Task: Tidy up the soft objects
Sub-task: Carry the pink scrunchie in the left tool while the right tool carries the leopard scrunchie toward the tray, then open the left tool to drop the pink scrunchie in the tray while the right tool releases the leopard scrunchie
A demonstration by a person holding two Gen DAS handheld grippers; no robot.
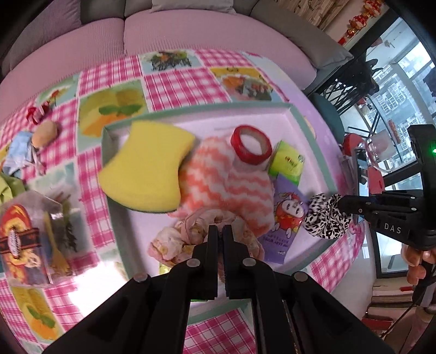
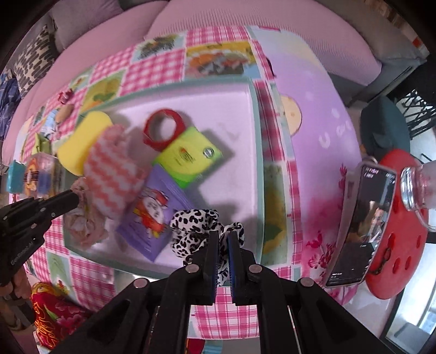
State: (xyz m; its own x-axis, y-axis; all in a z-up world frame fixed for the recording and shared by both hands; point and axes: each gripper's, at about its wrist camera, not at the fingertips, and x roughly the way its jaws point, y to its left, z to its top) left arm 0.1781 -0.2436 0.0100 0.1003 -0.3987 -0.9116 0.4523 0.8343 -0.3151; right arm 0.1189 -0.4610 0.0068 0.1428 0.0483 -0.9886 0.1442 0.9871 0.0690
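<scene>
Phone (image 2: 357, 231) only beside right gripper (image 2: 223, 239)

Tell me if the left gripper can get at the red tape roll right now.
Probably not yet: the left gripper is shut on the pink scrunchie. The tape roll itself lies uncovered atop the striped cloth.

- A home living room: a pink-covered sofa (image 1: 163, 35) curves behind the table.
- A checked patchwork tablecloth (image 1: 177, 84) covers the table.
- Red festive ornaments (image 1: 359, 20) hang by a large window (image 1: 403, 62).
</scene>
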